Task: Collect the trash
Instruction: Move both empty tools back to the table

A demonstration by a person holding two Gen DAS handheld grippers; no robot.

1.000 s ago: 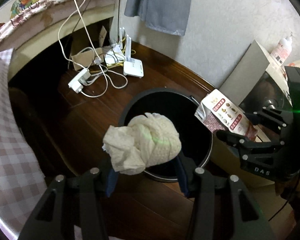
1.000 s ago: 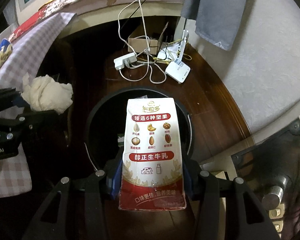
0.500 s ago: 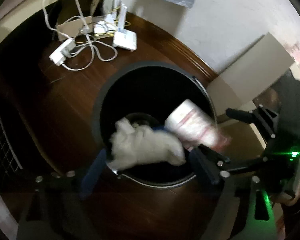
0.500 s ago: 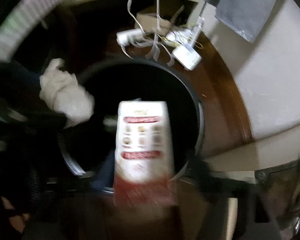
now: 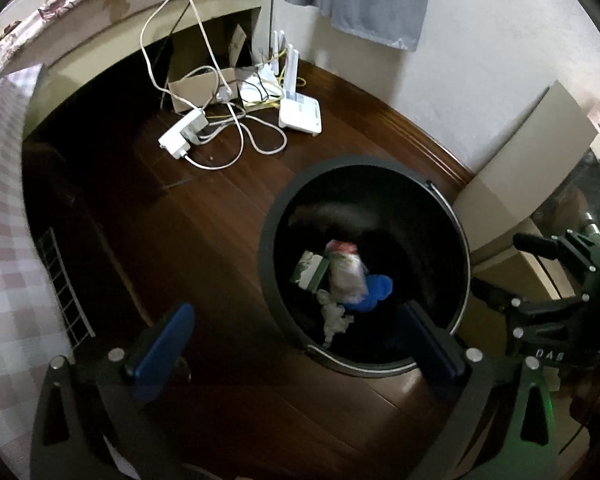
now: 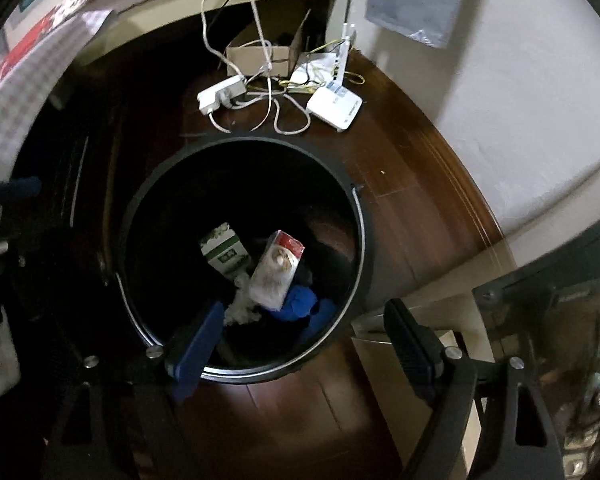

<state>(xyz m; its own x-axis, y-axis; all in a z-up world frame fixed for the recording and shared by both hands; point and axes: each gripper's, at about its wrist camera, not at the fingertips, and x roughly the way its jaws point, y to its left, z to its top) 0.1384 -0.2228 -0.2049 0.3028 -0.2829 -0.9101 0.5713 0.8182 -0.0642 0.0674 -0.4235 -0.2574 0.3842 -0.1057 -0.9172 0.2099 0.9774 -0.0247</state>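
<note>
Left claw [image 5: 296, 328] opening, empty; two cartons [image 6: 276, 272] in bin [image 6: 148, 196].

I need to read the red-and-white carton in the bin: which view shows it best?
The right wrist view: the red-and-white carton lies sharp and close, face up inside the bin. The left wrist view shows it smaller and blurred.

Both tools empty, angled steeply down

Left tool [image 5: 296, 334] has its jaws still opening, nothing between them; right tool [image 6: 306, 330] stands spread wide, gripping nothing.
</note>
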